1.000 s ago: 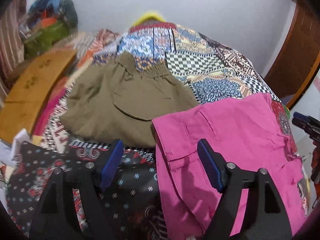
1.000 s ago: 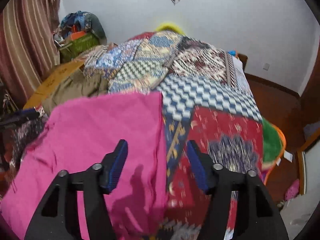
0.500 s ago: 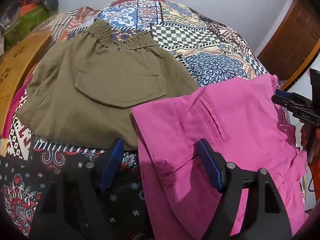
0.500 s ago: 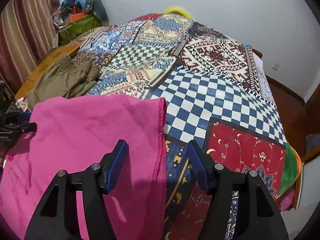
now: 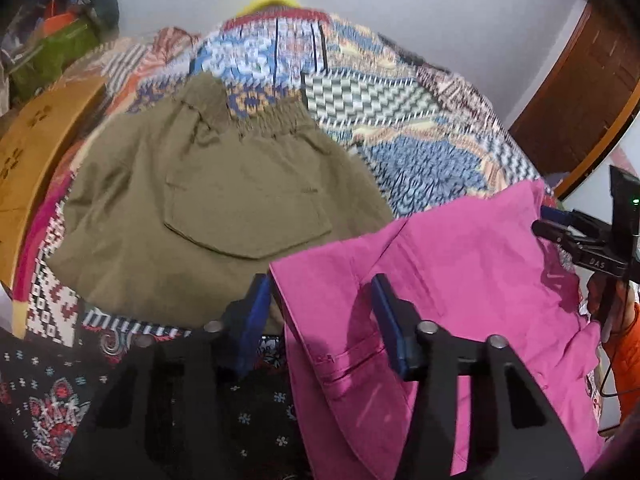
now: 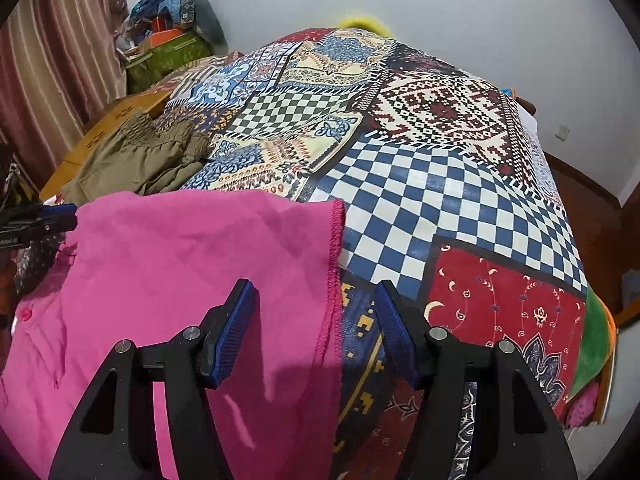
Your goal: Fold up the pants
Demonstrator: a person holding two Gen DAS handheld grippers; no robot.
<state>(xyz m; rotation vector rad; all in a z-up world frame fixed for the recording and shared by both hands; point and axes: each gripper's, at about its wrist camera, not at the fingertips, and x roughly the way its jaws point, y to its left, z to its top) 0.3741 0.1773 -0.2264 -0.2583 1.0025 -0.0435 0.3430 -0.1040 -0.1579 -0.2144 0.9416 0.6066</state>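
Hovering over the bed (image 6: 460,208), both tongs stand wide and hold nothing. The pink pants (image 5: 460,280) lie flat on the patchwork bedspread, long axis crosswise between the two hands. Left tongs (image 5: 320,316) straddle the waistband end, its corner lying between the blue pads, pocket welt just beyond. Right tongs (image 6: 316,320) straddle the opposite, overlocked hem edge; the pink pants (image 6: 180,280) lie mostly to their left. Each hand is nearest its own end, so a fold end-to-end looks like the likely next move.

Fabric: matte woven cotton, lightly creased, limp; hem stitched with looped thread. Olive shorts (image 5: 208,208), elastic gathered waist and patch pocket, lie just beside the waistband end, touching or slightly under it. Left view is motion-blurred.
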